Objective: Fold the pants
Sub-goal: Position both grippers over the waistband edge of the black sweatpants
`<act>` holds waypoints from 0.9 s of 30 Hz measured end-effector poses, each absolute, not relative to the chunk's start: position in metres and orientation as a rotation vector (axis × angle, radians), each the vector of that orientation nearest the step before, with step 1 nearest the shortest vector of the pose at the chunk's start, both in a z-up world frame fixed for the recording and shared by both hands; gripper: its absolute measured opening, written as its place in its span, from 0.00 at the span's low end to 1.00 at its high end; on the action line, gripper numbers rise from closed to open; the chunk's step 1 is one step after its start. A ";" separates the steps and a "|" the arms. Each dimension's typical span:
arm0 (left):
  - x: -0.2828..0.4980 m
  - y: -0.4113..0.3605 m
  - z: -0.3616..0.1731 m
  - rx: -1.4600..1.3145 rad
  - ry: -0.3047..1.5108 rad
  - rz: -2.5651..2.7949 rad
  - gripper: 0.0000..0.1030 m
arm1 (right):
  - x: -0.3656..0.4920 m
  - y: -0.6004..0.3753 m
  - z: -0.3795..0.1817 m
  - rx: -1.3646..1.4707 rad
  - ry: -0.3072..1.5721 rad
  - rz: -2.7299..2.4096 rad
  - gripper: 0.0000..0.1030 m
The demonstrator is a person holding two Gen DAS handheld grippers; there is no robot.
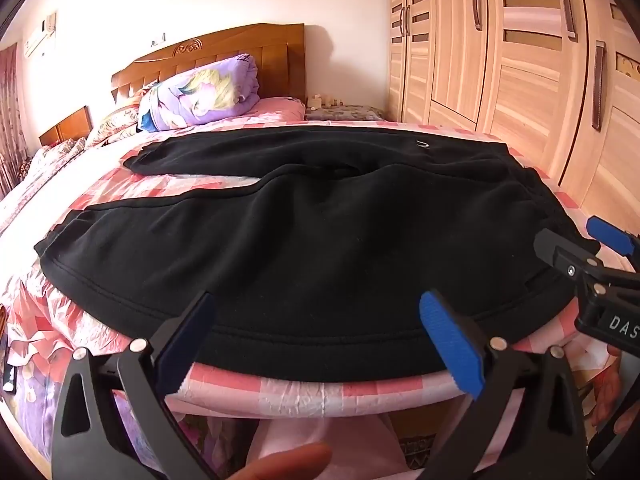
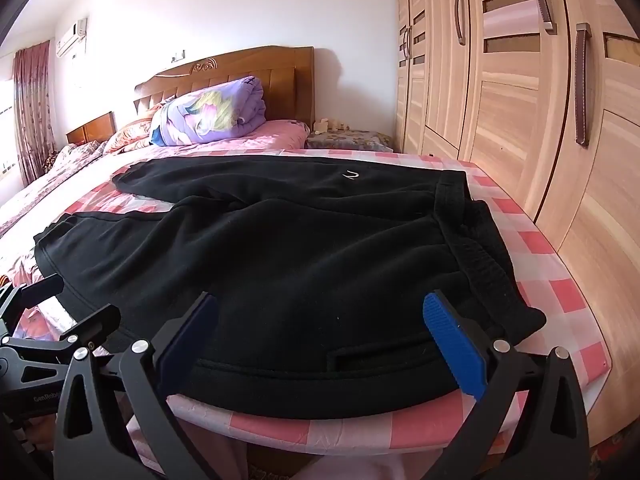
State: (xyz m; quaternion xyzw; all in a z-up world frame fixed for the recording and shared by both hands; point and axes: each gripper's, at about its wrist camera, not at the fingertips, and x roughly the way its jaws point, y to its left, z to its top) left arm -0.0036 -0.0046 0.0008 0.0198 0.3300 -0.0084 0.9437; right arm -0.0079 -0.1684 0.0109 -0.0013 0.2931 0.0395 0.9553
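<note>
Black sweatpants point(image 1: 320, 248) lie spread flat on the pink checked bed, waistband to the right point(image 2: 472, 232), the two legs running left and splayed apart. My left gripper point(image 1: 320, 340) is open and empty, hovering over the near leg's edge by the bed's front edge. My right gripper point(image 2: 324, 340) is open and empty over the near hip corner of the pants point(image 2: 320, 280), close to the waistband. The right gripper also shows at the right of the left wrist view point(image 1: 588, 252).
A folded purple quilt point(image 1: 204, 96) lies by the wooden headboard point(image 1: 240, 52). A tall wooden wardrobe point(image 2: 520, 100) stands close along the bed's right side. A nightstand point(image 2: 348, 138) sits at the far corner. The bed's front edge point(image 1: 320, 392) is just below the grippers.
</note>
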 end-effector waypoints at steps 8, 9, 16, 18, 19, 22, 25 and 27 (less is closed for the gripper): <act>-0.006 0.003 0.004 0.009 0.656 0.003 0.99 | -0.008 -0.169 0.011 0.003 0.596 0.073 0.96; -0.006 0.004 0.004 0.005 0.656 0.005 0.99 | -0.008 -0.169 0.011 0.003 0.597 0.074 0.96; -0.011 0.008 0.003 -0.015 0.652 0.000 0.99 | -0.007 -0.171 0.012 0.006 0.596 0.074 0.96; -0.014 0.009 0.002 -0.029 0.654 -0.012 0.99 | -0.007 -0.172 0.012 0.010 0.596 0.074 0.96; -0.015 0.010 0.002 -0.040 0.655 -0.020 0.99 | -0.008 -0.172 0.012 0.011 0.595 0.073 0.96; -0.020 0.012 0.001 -0.061 0.656 -0.015 0.99 | -0.009 -0.172 0.013 0.011 0.594 0.074 0.96; -0.026 0.019 0.002 -0.102 0.645 -0.007 0.99 | -0.009 -0.172 0.014 0.011 0.590 0.074 0.96; -0.030 0.022 0.004 -0.119 0.633 0.006 0.99 | -0.010 -0.173 0.015 0.014 0.586 0.074 0.96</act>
